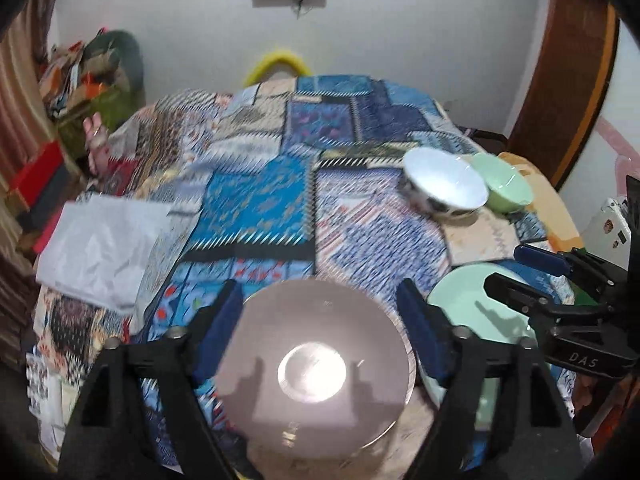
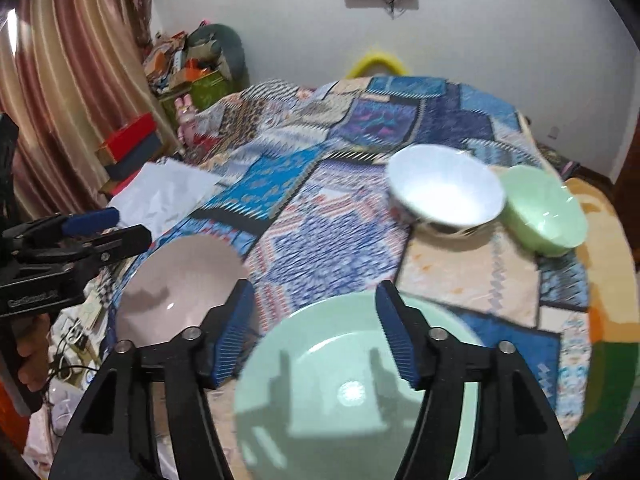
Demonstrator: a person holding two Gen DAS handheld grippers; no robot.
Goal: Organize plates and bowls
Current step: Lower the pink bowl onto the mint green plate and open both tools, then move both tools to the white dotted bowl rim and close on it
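Observation:
A pink plate (image 1: 316, 372) lies on the patchwork cloth near the front; my left gripper (image 1: 320, 304) hovers over it, open and empty. A pale green plate (image 2: 356, 392) lies to its right; my right gripper (image 2: 316, 300) hovers over it, open and empty. The pink plate also shows in the right wrist view (image 2: 180, 288), and the green plate in the left wrist view (image 1: 472, 312). Farther back right stand a white bowl (image 2: 444, 188) and a green bowl (image 2: 544, 208), touching side by side; both also show in the left wrist view, white bowl (image 1: 444, 180) and green bowl (image 1: 504, 184).
A crumpled white sheet (image 1: 100, 248) lies at the table's left edge. Boxes and clutter (image 2: 132, 144) stand beyond it by the curtain. A yellow chair back (image 1: 278, 62) rises behind the far edge. The patchwork tablecloth (image 1: 260, 200) covers the round table.

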